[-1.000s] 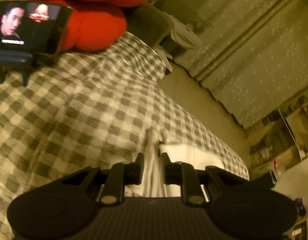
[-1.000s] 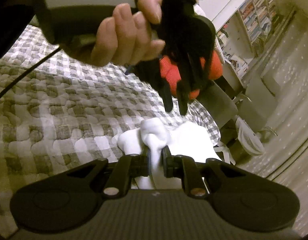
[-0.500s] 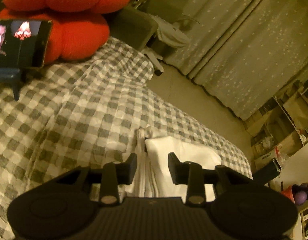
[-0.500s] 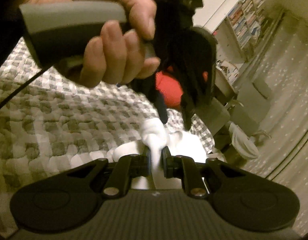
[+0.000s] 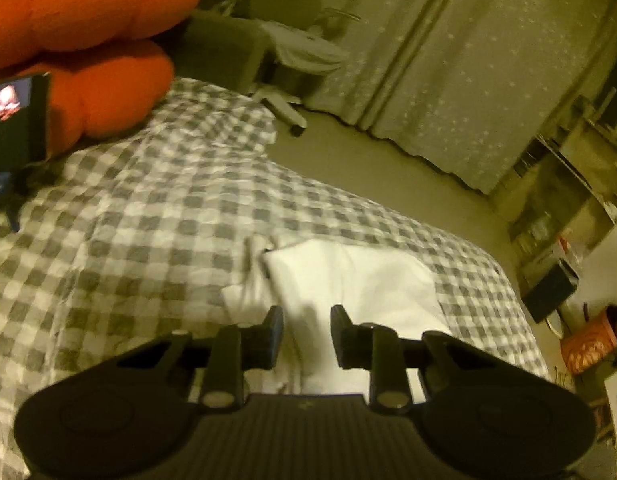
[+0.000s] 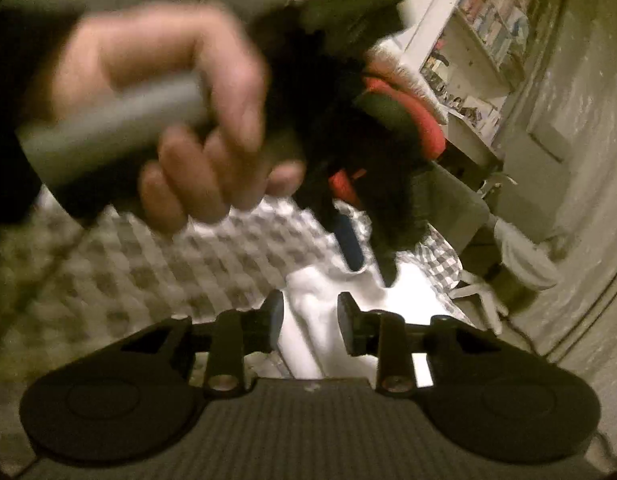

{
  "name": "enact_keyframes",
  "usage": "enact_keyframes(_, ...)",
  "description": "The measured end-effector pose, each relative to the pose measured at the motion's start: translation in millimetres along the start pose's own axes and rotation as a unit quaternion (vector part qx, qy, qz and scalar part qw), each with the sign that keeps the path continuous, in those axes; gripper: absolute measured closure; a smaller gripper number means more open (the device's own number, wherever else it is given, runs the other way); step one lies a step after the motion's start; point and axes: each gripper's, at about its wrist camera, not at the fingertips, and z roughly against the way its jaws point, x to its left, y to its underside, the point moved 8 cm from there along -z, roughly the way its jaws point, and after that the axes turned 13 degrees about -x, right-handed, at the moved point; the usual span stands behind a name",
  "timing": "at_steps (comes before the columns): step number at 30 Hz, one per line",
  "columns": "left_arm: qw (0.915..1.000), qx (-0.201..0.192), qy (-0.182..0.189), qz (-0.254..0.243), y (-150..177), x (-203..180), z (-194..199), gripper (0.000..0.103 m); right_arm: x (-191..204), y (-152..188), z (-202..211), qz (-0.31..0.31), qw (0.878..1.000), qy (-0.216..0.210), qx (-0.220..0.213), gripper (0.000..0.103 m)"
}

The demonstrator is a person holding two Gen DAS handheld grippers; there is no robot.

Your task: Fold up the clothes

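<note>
A folded white garment (image 5: 348, 276) lies on the grey-and-white checked bedspread (image 5: 148, 220), near the bed's far edge. My left gripper (image 5: 306, 320) hovers over its near end. The jaws stand apart and are closing, with a ridge of white cloth below the gap and no pad pressing on it. In the right wrist view the garment (image 6: 412, 292) shows bright. My right gripper (image 6: 310, 312) straddles a raised fold with its jaws opening, clear of the cloth. A hand (image 6: 180, 92) holds the left gripper (image 6: 372, 268) just above the garment, blurred.
Red cushions (image 5: 88, 40) and a lit screen on a stand (image 5: 12, 120) sit at the far left of the bed. Beyond the bed edge are bare floor (image 5: 368, 168), a grey chair (image 5: 224, 48), a curtain (image 5: 468, 80) and shelves (image 5: 568, 200).
Both grippers were shut on folds of the white garment and have let go. The left one opened first and drew back a little. The right one has just opened and risen.
</note>
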Motion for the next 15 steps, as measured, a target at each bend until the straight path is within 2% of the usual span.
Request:
enact_keyframes(3,0.9999,-0.005,0.007,-0.009,-0.5,-6.3,10.4,0.084,-29.9,1.6,14.5,-0.022,0.999,0.031,0.017,0.073)
enact_keyframes(5,0.9995,-0.009,0.013,-0.028,1.9,-15.1,17.5,0.085,-52.7,11.0,16.9,-0.052,0.996,0.057,0.036,0.079)
enact_keyframes(6,0.9992,-0.010,0.020,-0.033,3.8,-20.4,20.0,0.085,-59.5,15.7,16.5,-0.068,0.995,0.062,0.045,0.086)
enact_keyframes(8,0.9985,-0.010,0.036,-0.040,8.4,-29.2,21.9,0.085,-69.6,24.8,14.8,-0.097,0.991,0.069,0.061,0.087)
enact_keyframes(10,0.9984,-0.002,0.034,-0.046,16.0,-32.9,18.1,0.085,-65.8,30.9,10.4,-0.119,0.988,0.057,0.075,0.087)
enact_keyframes(13,0.9980,0.023,0.009,-0.058,28.0,-29.3,7.0,0.086,-54.9,43.3,0.9,-0.133,0.985,0.038,0.105,0.087)
enact_keyframes(15,0.9978,0.031,-0.005,-0.059,31.2,-25.2,3.5,0.094,-51.2,51.7,-4.5,-0.137,0.982,0.037,0.123,0.088)
